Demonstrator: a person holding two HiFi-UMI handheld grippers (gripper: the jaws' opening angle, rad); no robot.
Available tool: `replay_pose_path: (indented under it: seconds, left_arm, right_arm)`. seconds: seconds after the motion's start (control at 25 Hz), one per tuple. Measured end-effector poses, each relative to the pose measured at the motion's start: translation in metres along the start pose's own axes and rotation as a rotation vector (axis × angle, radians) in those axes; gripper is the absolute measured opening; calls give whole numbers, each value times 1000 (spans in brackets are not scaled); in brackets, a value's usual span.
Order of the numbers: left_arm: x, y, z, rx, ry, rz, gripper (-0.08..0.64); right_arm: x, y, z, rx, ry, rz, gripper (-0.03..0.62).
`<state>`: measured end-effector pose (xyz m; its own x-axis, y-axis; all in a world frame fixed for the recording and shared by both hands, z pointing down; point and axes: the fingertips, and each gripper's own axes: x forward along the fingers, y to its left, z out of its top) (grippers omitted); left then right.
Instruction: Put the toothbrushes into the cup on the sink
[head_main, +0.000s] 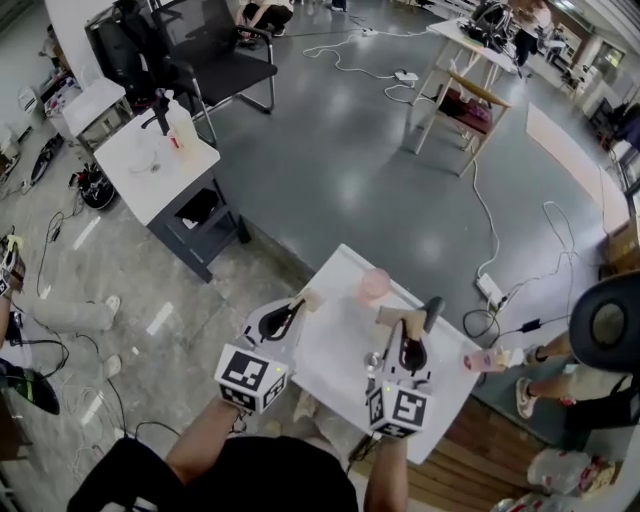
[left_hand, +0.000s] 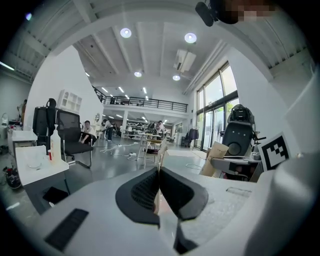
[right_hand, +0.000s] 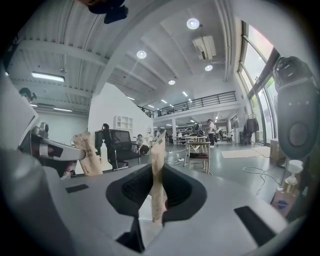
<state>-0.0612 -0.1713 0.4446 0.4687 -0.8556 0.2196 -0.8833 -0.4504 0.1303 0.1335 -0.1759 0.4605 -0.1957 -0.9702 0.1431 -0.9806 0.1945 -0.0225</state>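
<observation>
Each tool is pinched shut on one beige paper-wrapped toothbrush, the left tool (head_main: 297, 306) on the left toothbrush (right_hand: 86, 154) and the right tool (right_hand: 159, 192) on the right toothbrush (right_hand: 157, 155). The free ends stick out, probably for dropping into the cup. I count two toothbrushes and one translucent pink plastic cup (head_main: 375, 284), which stands on the white worktop (head_main: 335, 350) just beyond both tools and has neither brush in it yet.

The cup (head_main: 375, 284) stands near the far edge of the bench (head_main: 335, 365). The left hand-held gripper (head_main: 300, 304) is at the bench's left edge, and the right hand-held gripper (head_main: 409, 338) is over its right half, nearer the person than the cup. The left jaws are clamped on a toothbrush (head_main: 310, 296) and the right jaws on a second toothbrush (right_hand: 157, 175), each poking out past the tips. A bottle (head_main: 483, 360) sits at the bench's right corner, and well behind to the left a side bench (head_main: 150, 175) stands before a chair (head_main: 215, 55).
</observation>
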Motion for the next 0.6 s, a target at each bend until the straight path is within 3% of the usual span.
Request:
replay_pose_path:
  seconds: [0.28,0.6]
  left_arm:
    - [19,10,-1,-6,6,17,5]
    - [36,27,-7,-15,29,37,5]
  right_arm:
    - [38,-9,5,-13,-16,1,58]
    - [82,-17,-17,22,25,-9,58]
